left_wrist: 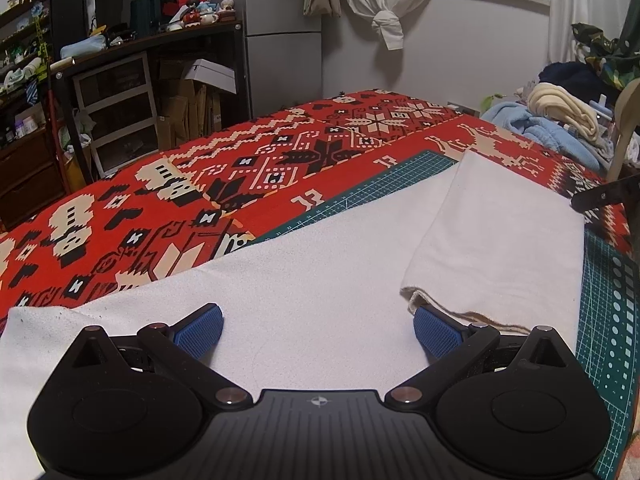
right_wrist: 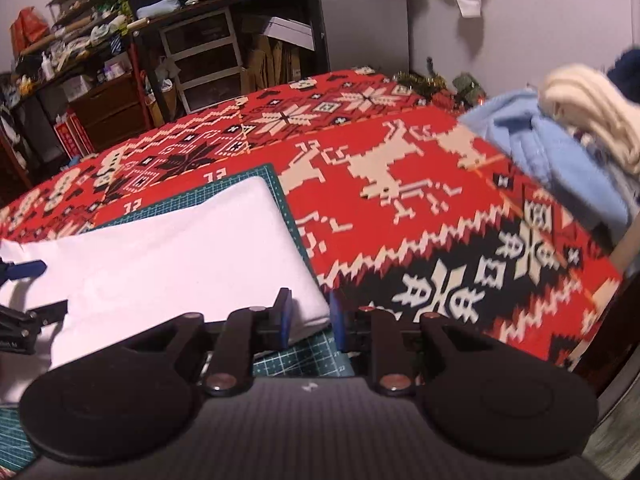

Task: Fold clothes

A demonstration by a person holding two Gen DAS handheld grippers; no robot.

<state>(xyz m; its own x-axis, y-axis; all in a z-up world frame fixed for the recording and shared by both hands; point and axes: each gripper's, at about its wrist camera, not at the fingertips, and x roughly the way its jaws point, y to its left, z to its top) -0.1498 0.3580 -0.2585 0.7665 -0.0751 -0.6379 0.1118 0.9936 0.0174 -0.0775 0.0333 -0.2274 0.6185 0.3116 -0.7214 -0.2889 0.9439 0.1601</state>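
Observation:
A white cloth point(left_wrist: 320, 264) lies spread on a green cutting mat point(left_wrist: 360, 194) over a red patterned blanket point(left_wrist: 200, 184). Its right part is folded over as a flap point(left_wrist: 500, 232) with a brown-stitched hem near my right pad. My left gripper point(left_wrist: 318, 330) hovers low over the cloth, open wide, with nothing between its blue pads. In the right wrist view the right gripper point(right_wrist: 311, 316) stands at the near corner of the white cloth point(right_wrist: 160, 248). Its jaws are a narrow gap apart, with that corner lying between them. The left gripper point(right_wrist: 38, 288) shows at the left edge.
A heap of blue and cream clothes point(left_wrist: 552, 120) point(right_wrist: 560, 140) sits at the blanket's far right, beside a chair back point(left_wrist: 624, 128). Cluttered shelves and drawers point(left_wrist: 112, 92) line the left wall, with a fridge point(left_wrist: 280, 32) behind. The blanket point(right_wrist: 400, 200) stretches right of the mat.

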